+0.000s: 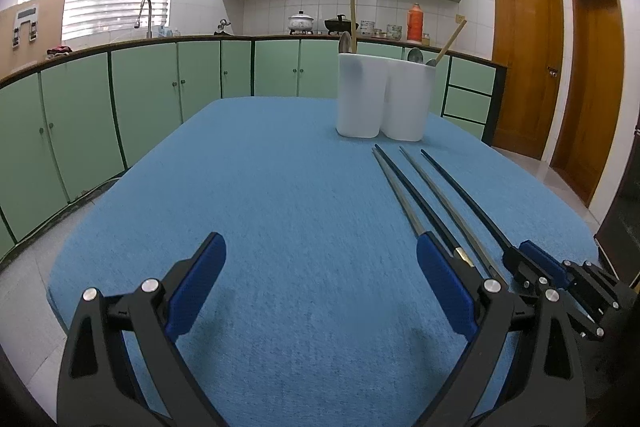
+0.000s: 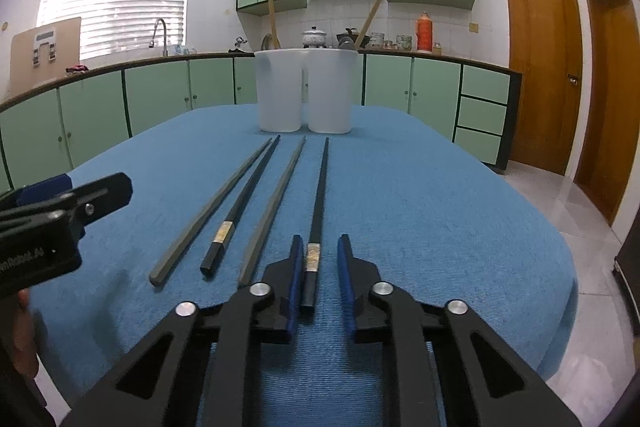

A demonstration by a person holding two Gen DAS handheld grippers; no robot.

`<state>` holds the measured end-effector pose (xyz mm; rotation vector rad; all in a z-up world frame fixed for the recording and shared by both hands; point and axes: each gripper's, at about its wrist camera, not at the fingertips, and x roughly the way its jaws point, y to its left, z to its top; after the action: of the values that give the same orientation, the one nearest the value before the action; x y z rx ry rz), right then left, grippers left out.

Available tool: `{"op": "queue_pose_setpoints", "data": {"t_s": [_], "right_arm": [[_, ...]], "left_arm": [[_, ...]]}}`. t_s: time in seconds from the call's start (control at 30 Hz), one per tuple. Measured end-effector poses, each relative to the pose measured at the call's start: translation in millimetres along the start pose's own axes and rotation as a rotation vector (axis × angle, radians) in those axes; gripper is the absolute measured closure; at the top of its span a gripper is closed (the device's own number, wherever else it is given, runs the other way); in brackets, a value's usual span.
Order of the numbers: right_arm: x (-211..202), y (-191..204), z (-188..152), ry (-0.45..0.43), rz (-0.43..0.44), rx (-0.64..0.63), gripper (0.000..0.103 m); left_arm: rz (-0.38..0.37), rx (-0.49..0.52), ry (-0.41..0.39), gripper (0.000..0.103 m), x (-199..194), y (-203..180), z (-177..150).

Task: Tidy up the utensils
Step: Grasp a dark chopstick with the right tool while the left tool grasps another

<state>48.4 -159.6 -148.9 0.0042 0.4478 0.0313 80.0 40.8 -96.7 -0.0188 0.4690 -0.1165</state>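
**Kid A:** Where is the long black chopstick with the shiny band point(image 2: 319, 203)?

**Kid B:** It lies flat on the blue cloth point(image 2: 420, 207). Its thick end sits between the two blue fingers of the right gripper point(image 2: 320, 267).

**Kid A:** Is the gripper squeezing it?

**Kid B:** Not that I can see. The fingers are close together. The stick is right by one finger, but there is a little gap before the other one.

**Kid A:** What is next to it?

**Kid B:** A thin grey chopstick point(image 2: 276, 207), then another black chopstick point(image 2: 244, 195), then one more grey chopstick point(image 2: 212, 211). They all point at the white plastic double cup point(image 2: 280, 95) farther back on the cloth.

**Kid A:** What is in the cup?

**Kid B:** Metal spoons point(image 1: 345, 43) and wooden sticks point(image 1: 450, 41).

**Kid A:** And the left gripper point(image 1: 320, 247)?

**Kid B:** Its fingers are spread wide over bare cloth. It holds nothing.
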Motion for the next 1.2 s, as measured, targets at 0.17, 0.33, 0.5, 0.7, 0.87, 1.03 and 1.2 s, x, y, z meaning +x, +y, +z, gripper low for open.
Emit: {"op": "queue_pose_setpoints", "data": {"t_s": [0.17,0.33,0.5,0.7,0.87,1.03,1.2], "right_arm": [[0,-3,-1,0.002,0.018,0.025,0.096],[-2,-7,1,-0.001,0.017,0.050,0.096],[-3,-23,2,0.005,-0.022,0.110,0.096],[-12,-41,4,-0.023,-0.052,0.146,0.096],[-16,-50,2,-0.029,-0.062,0.157,0.096],[-17,-52,1,-0.032,-0.060,0.156,0.096],[-17,-52,0,-0.034,-0.058,0.160,0.096]], "left_arm": [[0.001,0.000,0.000,0.010,0,0,0],[-0.005,0.006,0.000,0.010,0,-2,-1],[-0.021,0.021,0.009,0.010,-3,-12,-6],[-0.043,0.042,0.020,0.010,-3,-29,-13],[-0.052,0.041,0.060,0.023,6,-38,-20],[-0.057,0.030,0.071,0.029,8,-43,-22],[-0.040,0.031,0.065,0.044,10,-49,-24]]}}
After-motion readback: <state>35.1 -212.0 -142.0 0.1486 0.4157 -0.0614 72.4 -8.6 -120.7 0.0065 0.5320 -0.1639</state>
